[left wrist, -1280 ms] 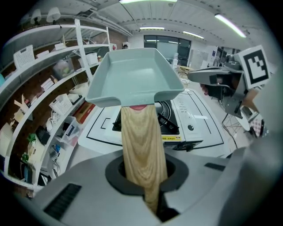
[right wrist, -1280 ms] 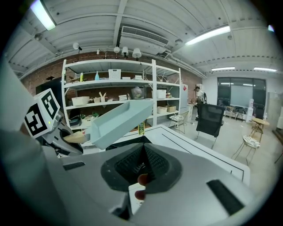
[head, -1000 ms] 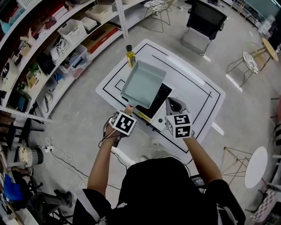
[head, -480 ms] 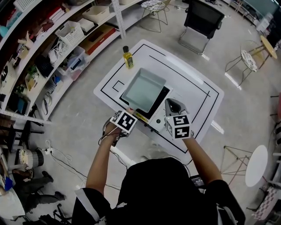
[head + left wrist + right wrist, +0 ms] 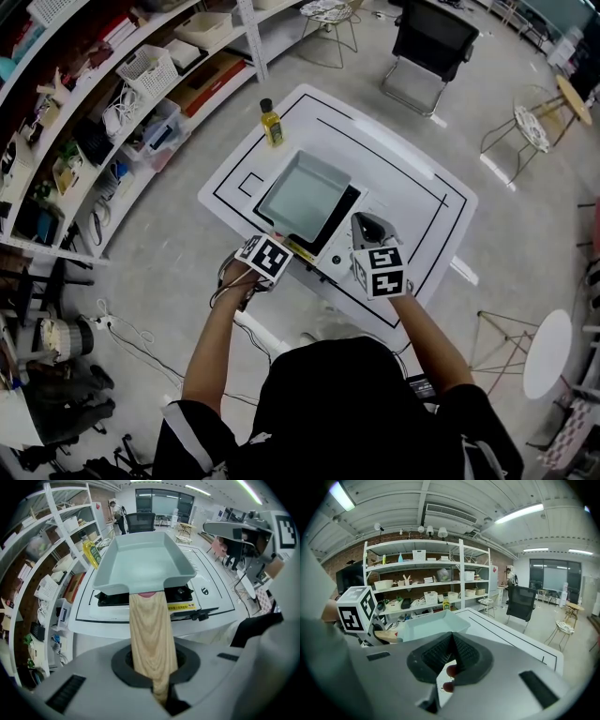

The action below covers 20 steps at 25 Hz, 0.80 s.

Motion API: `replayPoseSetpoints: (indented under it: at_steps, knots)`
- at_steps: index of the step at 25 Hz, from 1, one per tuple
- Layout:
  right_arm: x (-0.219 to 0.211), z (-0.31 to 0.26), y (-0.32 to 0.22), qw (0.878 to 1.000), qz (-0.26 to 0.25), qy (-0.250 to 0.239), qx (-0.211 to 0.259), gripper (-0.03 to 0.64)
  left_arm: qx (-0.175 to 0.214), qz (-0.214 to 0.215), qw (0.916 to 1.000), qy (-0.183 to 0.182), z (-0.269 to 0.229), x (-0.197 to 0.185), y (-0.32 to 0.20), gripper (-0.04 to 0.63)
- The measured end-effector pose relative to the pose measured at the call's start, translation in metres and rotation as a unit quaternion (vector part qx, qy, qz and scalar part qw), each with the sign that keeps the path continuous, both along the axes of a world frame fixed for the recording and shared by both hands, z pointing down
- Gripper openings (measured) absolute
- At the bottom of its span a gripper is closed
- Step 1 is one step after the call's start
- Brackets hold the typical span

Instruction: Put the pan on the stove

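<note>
Pan (image 5: 302,194) single, one stove (image 5: 183,593), one bottle (image 5: 272,124)

The left gripper (image 5: 153,670) clamps the wooden handle (image 5: 150,630) of the pale pan (image 5: 145,559) over the stove (image 5: 180,594).

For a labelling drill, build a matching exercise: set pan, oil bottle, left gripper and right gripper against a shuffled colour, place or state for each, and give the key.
1. pan
2. oil bottle
3. left gripper
4. right gripper

A. jaws together, nothing held
B. pale blue-green, over the black stove
C. yellow, at the far left corner of the table
D. jaws clamped on a wooden handle

Pairs: 1-B, 2-C, 3-D, 4-A.
</note>
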State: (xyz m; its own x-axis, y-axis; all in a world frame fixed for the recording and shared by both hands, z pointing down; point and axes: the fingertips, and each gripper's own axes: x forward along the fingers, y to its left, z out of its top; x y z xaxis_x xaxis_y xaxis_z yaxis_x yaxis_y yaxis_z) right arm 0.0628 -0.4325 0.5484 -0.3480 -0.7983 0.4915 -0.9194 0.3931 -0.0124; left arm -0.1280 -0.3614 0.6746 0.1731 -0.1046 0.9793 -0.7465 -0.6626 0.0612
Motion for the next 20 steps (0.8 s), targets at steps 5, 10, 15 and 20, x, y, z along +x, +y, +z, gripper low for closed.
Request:
replayPoseSetpoints:
  at_steps: [5,10,15,20]
  knots:
    - [0.003,0.004,0.001,1.000,0.001,0.001,-0.003,0.001,0.002,0.002,0.9999,-0.010,0.004,-0.002,-0.003,0.028]
    - [0.004,0.006,0.000,1.000,0.000,0.002,-0.005,0.002,-0.004,-0.001,1.0000,-0.007,0.004,0.000,-0.004,0.028]
    - [0.005,0.008,0.000,1.000,0.002,0.003,-0.009,0.002,-0.015,-0.004,0.9999,0.000,0.005,0.002,-0.001,0.028]
    - [0.002,0.011,0.001,1.000,0.001,0.004,-0.012,0.001,-0.014,-0.001,0.9999,0.005,0.005,0.003,-0.001,0.029]
